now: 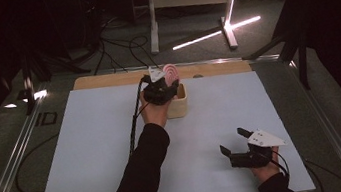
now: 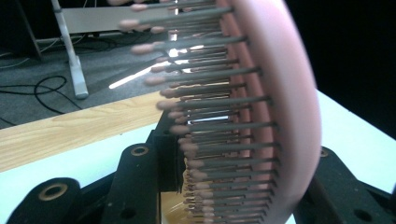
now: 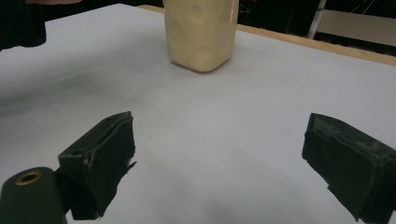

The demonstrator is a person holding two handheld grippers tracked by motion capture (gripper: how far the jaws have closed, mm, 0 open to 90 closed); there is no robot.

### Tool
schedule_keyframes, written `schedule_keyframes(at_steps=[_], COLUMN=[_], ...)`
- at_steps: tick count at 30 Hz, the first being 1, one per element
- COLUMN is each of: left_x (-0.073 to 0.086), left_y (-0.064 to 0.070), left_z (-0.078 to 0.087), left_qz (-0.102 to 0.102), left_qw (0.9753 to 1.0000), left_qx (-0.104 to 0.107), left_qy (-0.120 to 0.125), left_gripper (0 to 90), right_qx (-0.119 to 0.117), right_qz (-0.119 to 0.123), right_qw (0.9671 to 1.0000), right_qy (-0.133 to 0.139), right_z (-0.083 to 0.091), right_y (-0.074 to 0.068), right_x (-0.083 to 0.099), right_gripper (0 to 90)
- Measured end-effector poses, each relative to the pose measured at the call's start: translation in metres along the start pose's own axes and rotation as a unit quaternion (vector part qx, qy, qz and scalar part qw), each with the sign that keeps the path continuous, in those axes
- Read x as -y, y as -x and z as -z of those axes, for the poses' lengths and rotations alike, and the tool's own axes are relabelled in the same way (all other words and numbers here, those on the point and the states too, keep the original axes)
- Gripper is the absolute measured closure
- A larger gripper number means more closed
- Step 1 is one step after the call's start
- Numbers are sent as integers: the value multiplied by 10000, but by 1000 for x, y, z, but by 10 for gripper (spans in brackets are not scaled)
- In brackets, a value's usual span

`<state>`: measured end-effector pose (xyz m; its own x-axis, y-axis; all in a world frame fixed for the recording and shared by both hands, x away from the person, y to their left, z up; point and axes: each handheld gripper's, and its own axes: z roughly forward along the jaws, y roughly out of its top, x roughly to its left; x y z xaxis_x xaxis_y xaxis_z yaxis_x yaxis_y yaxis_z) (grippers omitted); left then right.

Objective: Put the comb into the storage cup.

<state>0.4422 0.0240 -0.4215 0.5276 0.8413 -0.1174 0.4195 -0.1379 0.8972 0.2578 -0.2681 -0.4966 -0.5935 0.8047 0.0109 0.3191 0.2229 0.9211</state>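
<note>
At far centre of table (image 1: pixel 90 152):
Left gripper (image 1: pixel 161 88): jaws pinching pink hairbrush (image 2: pixel 275 112), held above wooden box (image 1: pixel 180 105).
Hairbrush: bristles facing left in left gripper view.
Right gripper (image 3: pixel 219 163): jaws spread, holding nothing, near right of table.

No readable text anywhere.
Checked the pink hairbrush (image 2: pixel 275 93), the wooden box (image 3: pixel 201 32), the white table sheet (image 1: pixel 90 152) and the grey plate on the right gripper (image 1: pixel 236 146): no labels, brands, numbers or signs legible on any of them. The plate has small dark dots, too small to read.
</note>
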Motion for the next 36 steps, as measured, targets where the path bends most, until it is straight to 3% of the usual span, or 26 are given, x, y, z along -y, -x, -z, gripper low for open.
schedule_keyframes(at_steps=[17, 25, 29, 30, 31, 36], left_x=[1, 2, 2, 3, 2, 2], left_y=[-9, -14, -15, -17, -18, -18], left_z=[-3, -4, -4, -3, -3, -2], left_qz=[-92, -5, 106, 252, 285, 286], left_qw=[9998, 9992, 9993, 9993, 9992, 9988], left_qx=[-170, -277, -234, -191, -202, -316], left_qy=[-100, -276, -260, -213, -210, -229], left_gripper=[509, 411, 340, 340, 279, 193], right_qx=[2, 3, 9, 9, 8, 16], right_qz=[8, 10, 11, 11, 10, 7], right_qw=[10000, 10000, 10000, 10000, 10000, 10000], right_qy=[-2, -7, -6, -6, -5, -5], right_z=[0, -1, 0, 0, 0, 0], right_y=[0, 0, 0, 0, 0, 0], right_x=[0, 0, 0, 0, 0, 0], right_gripper=[93, 93, 93, 93, 93, 93])
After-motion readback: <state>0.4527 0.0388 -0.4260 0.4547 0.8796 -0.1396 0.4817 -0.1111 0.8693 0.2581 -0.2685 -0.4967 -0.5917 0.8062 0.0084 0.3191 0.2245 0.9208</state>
